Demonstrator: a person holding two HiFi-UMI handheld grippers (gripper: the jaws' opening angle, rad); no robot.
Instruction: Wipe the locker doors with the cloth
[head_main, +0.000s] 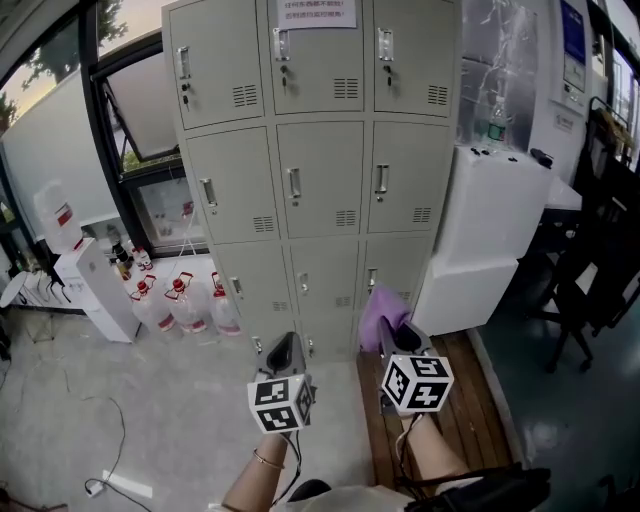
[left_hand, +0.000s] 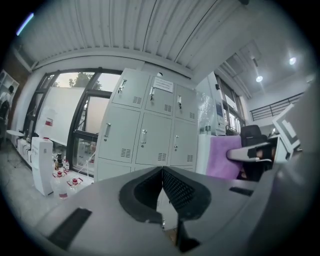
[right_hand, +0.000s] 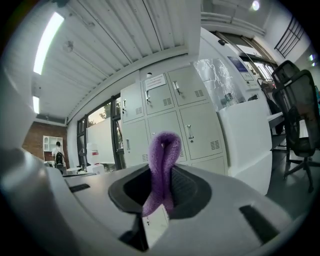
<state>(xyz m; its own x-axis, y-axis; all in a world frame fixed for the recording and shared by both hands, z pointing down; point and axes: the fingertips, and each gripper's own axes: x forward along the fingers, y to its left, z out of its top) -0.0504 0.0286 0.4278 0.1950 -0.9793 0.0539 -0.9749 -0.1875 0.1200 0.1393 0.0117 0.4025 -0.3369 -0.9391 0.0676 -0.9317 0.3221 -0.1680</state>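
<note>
Right claw (right_hand: 161, 192) pinches purple cloth (right_hand: 163, 152); left claw (left_hand: 162, 192) closed, empty.

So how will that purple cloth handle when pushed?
Probably floppy: the cloth folds over and hangs where the right tongs pinch it. Likely light, since a small pinch holds it. Its fuzzy surface should drag rather than slip on the locker doors.
</note>
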